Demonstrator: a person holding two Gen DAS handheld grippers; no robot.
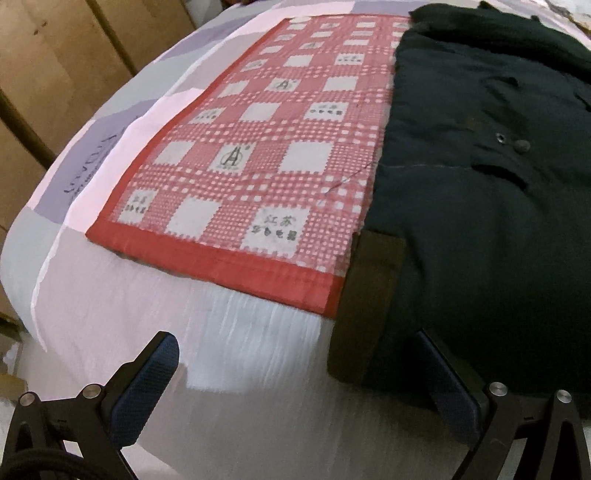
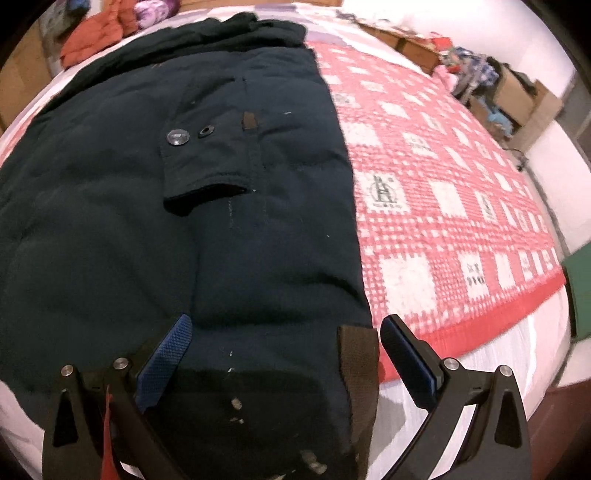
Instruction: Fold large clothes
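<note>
**Dark coat flat on bed: handling and grip notes**

Found dark coat (image 2: 184, 221) spread flat on bed, directly ahead of right gripper (image 2: 284, 350) and ahead-right of left gripper (image 1: 299, 373). Lay partly on red checked mat (image 1: 258, 147), partly on pale bedsheet (image 1: 221, 350).

Right gripper: jaws spread wide, nothing between pads, hovering over near hem with brown trim strip (image 2: 358, 354) just inside right finger. Left gripper: released likewise, empty, over bare sheet; right finger just beside the same brown strip (image 1: 369, 302) at coat's near corner. Contact with cloth not determinable in either view.

Handling, judged: thick, padded-looking fabric, soft but bulky; probably heavy for cloth, likely to sag and drag rather than flip cleanly. Not fragile. Surface looked matte, so slip between pads unlikely. Pocket flap (image 2: 207, 184) and button (image 2: 178, 137) noted ahead of right gripper; best avoided as grip points, being loose single layers.

Best hold, judged: near hem corners, pinching through full thickness by the brown strip, one gripper per corner.

Edges and room: straight coat edge ran away from grippers along mat. Open mat beyond and left of left gripper offered room for folding. Bed edge fell away at left, cardboard boxes (image 1: 55, 74) past it. Orange garment (image 2: 92, 33) far ahead-left of right gripper, well apart.
</note>
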